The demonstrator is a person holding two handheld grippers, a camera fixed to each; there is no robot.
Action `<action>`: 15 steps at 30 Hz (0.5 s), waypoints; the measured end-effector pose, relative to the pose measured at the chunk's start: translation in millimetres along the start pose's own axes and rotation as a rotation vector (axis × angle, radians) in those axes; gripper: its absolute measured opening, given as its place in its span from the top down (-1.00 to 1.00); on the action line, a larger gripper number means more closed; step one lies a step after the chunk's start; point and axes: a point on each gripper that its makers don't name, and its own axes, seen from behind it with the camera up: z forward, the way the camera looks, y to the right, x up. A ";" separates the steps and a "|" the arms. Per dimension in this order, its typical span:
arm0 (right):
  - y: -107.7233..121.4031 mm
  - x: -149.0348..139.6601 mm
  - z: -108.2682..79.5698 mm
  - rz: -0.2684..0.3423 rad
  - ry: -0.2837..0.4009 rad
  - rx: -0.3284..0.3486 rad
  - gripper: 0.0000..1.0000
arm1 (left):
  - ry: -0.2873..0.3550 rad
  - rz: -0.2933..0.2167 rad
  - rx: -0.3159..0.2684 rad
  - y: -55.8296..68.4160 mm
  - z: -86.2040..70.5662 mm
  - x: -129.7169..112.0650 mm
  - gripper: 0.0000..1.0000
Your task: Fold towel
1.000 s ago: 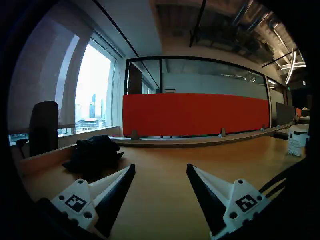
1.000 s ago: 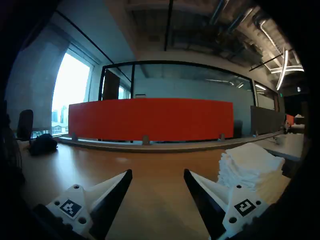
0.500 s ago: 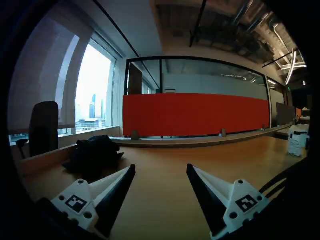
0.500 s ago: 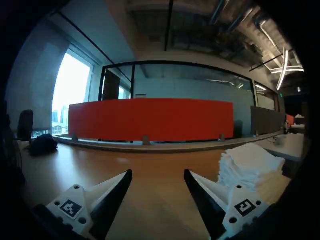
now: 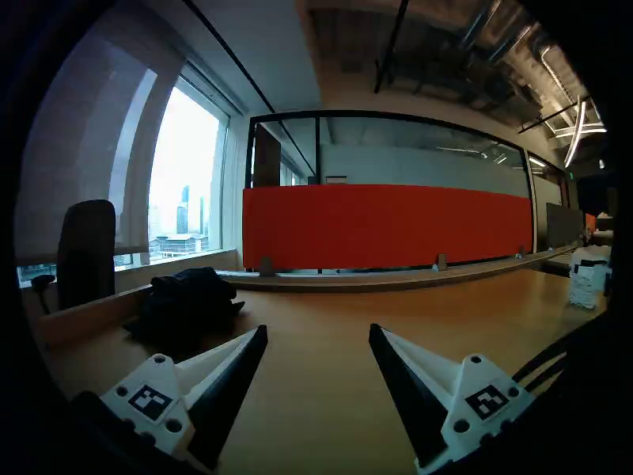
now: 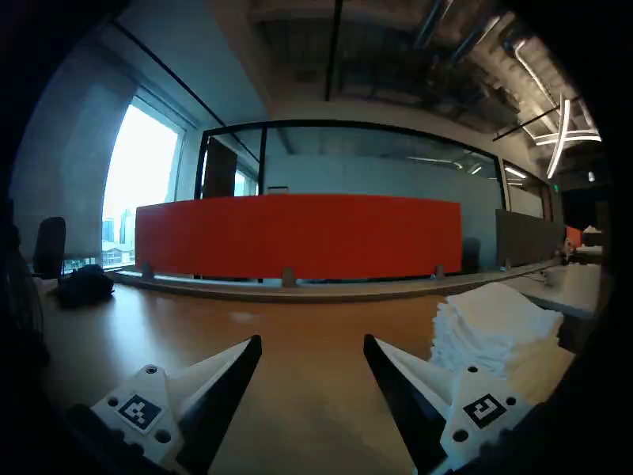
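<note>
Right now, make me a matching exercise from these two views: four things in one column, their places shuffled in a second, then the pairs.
Things:
1. towels
2. black bundle
3. red divider
4. chair

Places:
A. behind the left edge of the table, by the window
B. stacked on the table, just right of the open right tool
C. along the table's far edge
D. lying on the table, ahead and left of the open left tool

Pairs: 1-B, 2-D, 3-C, 4-A.
</note>
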 end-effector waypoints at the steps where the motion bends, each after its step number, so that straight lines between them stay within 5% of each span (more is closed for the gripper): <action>1: -0.1 0.1 0.0 0.000 0.000 0.000 -1.00 | 0.000 0.000 0.000 0.0 0.0 0.2 -0.91; 15: -0.2 0.1 0.0 0.000 0.000 0.000 -1.00 | -0.002 -0.002 -0.001 -2.1 -0.2 0.7 -0.91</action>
